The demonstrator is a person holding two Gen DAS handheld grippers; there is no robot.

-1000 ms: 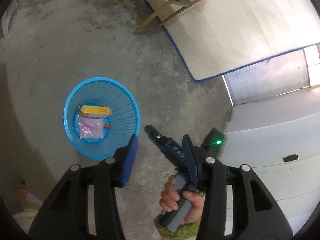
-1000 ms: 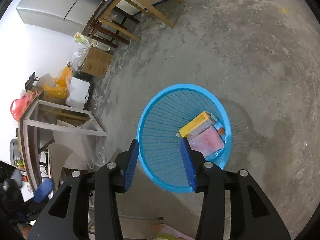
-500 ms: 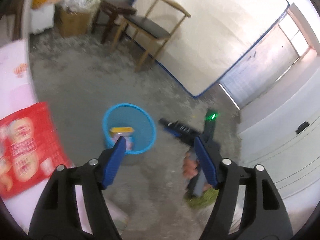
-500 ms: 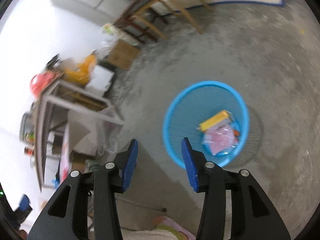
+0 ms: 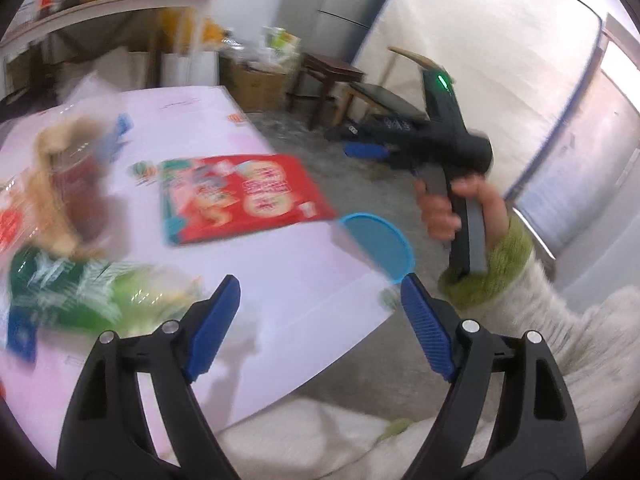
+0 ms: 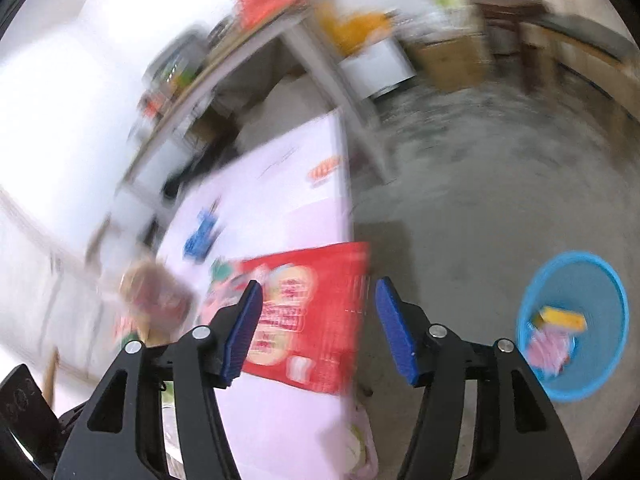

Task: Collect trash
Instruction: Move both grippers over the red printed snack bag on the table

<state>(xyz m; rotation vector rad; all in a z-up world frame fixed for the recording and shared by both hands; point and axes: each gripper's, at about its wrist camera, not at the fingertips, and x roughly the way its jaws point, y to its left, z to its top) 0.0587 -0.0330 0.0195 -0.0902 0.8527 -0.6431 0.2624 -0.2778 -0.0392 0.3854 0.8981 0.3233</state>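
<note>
The red snack bag [image 5: 244, 196] lies flat on the white worktop [image 5: 304, 280], its long axis running toward the blue basket [image 6: 576, 320] on the floor, while the left gripper [image 5: 320, 320] and the right gripper [image 6: 316, 328] are both opening with nothing between their jaws.

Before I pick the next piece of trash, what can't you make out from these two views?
- Left wrist view: brown item and green packet on the table are motion-blurred; the table hides most of the blue basket.
- Right wrist view: shelf clutter is smeared; basket contents are blurred.
</note>
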